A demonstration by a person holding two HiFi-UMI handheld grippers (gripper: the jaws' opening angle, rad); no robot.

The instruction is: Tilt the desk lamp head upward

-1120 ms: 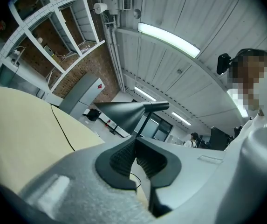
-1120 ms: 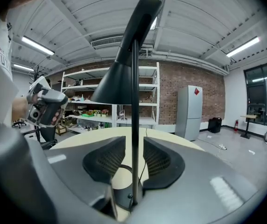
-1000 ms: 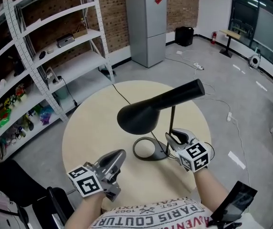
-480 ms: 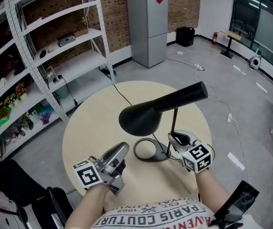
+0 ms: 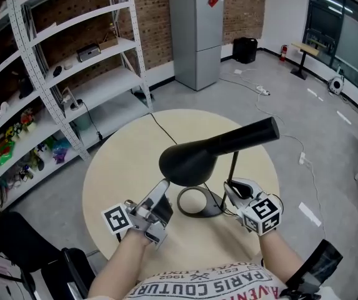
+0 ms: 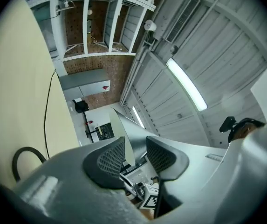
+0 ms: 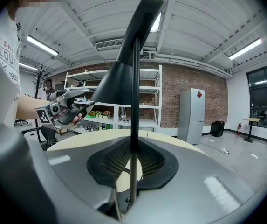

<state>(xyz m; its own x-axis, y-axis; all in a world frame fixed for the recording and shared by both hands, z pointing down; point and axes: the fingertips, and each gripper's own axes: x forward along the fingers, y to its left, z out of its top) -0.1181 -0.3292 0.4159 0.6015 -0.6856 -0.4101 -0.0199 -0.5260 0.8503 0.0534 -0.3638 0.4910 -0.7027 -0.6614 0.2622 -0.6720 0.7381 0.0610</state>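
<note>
Lamp head [image 5: 191,161] hangs centre frame. Right gripper [image 5: 233,187] pinches the stem [image 5: 233,166]. Left gripper [image 5: 164,191] has just been opening, jaws spread at the head's rim, nothing pinched. A glancing push could slip off.

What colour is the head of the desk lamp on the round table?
The lamp head is plain black, seen best in the head view.

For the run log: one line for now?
left hand-held gripper: jaws just opened, empty, by lamp head | right hand-held gripper: shut on lamp stem
</note>
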